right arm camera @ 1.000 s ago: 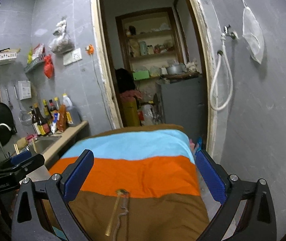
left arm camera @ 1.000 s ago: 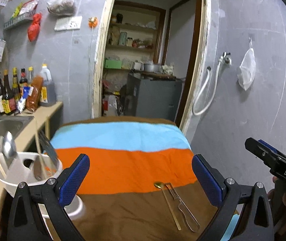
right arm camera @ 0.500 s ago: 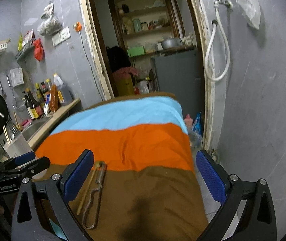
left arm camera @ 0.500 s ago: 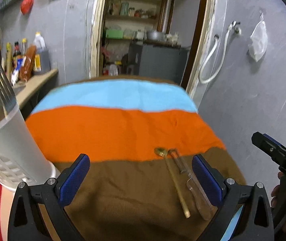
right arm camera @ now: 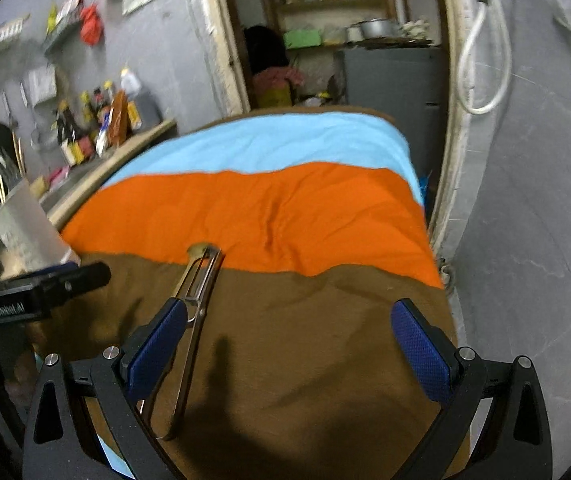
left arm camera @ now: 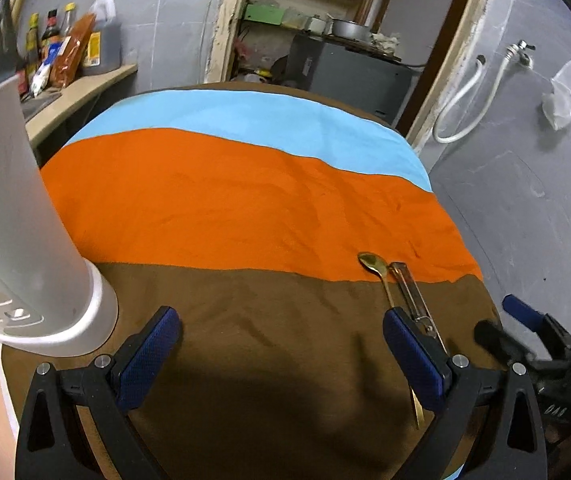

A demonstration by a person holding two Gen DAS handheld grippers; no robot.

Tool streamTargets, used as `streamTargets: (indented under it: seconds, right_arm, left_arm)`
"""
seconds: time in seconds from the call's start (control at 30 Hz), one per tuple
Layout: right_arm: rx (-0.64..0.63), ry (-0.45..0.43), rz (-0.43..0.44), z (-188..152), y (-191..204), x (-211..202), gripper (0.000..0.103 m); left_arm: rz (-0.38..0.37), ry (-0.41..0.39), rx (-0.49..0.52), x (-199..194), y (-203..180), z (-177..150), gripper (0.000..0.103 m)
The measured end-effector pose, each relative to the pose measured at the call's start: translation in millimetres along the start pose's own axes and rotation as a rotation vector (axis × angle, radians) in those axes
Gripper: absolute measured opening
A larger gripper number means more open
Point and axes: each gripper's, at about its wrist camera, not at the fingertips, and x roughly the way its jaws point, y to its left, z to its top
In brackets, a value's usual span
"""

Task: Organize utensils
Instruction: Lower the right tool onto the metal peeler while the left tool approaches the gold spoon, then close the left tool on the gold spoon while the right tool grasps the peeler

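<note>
A gold spoon (left arm camera: 374, 265) and a metal peeler (left arm camera: 413, 294) lie side by side on the brown band of the striped cloth (left arm camera: 245, 200), partly behind my left gripper's right finger. My left gripper (left arm camera: 281, 344) is open and empty, low over the cloth. A white utensil holder (left arm camera: 9, 232) stands at its left. In the right wrist view the peeler (right arm camera: 197, 280) runs under the left finger of my right gripper (right arm camera: 289, 340), which is open and empty; the spoon's bowl (right arm camera: 198, 249) peeks out beyond it. The holder (right arm camera: 25, 228) stands at the left there.
A counter with bottles (left arm camera: 73, 52) and a sink runs along the left wall. A doorway (left arm camera: 325, 20) opens behind the table onto shelves and a grey cabinet. A hose (left arm camera: 469, 100) hangs on the grey wall close to the table's right edge.
Both grippers have dropped lower and moved forward over the cloth. The spoon and peeler now sit close under the fingers. The holder looms larger at the left.
</note>
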Motion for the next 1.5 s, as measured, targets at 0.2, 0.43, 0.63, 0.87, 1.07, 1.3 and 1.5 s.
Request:
streamTargets:
  seconds: [0.2,0.43,0.63,0.87,1.07,1.3,1.5]
  right_arm:
    - [-0.054,0.054,0.013,5,14,14,0.1]
    - [-0.103,0.118,-0.033,14,28,36,0.1]
    - [-0.124,0.14,-0.07,19,33,46,0.1]
    - [-0.129,0.133,-0.142,21,29,40,0.1]
    - [-0.086,0.128,-0.17,20,0,31,0.1]
    - [0.016,0.121,-0.086,15,-32,26,0.09]
    - [0.07,0.121,0.009,10,-42,28,0.07]
  left_arm:
    - [0.008,0.002,-0.038,1,7,0,0.102]
    - [0.011,0.008,-0.079,2,15,2,0.102]
    - [0.001,0.011,-0.108,3,19,3,0.102]
    - [-0.06,0.023,-0.072,6,10,8,0.102]
    - [-0.128,0.047,-0.005,15,-7,18,0.088]
    - [-0.261,0.134,0.028,40,-30,25,0.056]
    - [-0.285,0.188,0.049,59,-43,32,0.031]
